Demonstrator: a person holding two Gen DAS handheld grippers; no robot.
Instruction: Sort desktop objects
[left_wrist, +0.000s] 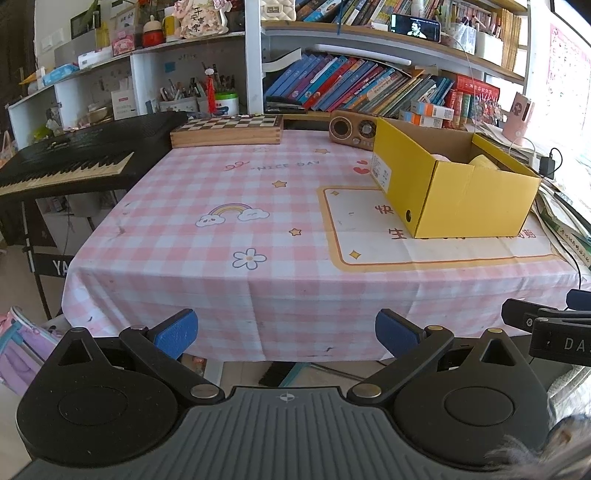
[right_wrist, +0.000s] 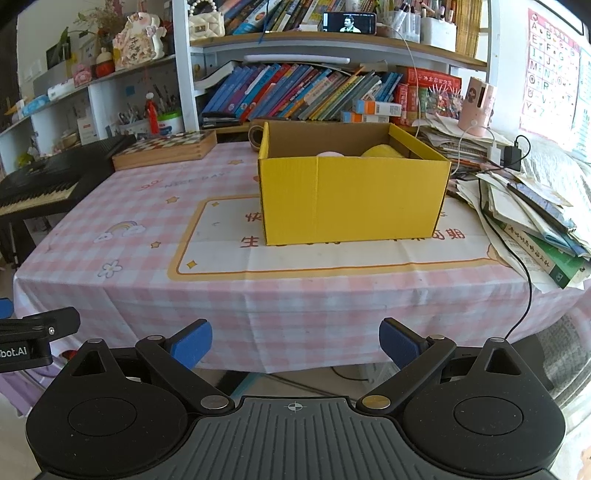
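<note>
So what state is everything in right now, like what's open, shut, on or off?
Left gripper: open, holding nothing.
Right gripper: open, holding nothing.
Yellow box: open at the top, with a pink thing and a yellow thing inside.
Phone on the shelf: screen on, playing a video.
Chessboard case: closed, lying flat.
Piano keyboard: keys uncovered.
</note>
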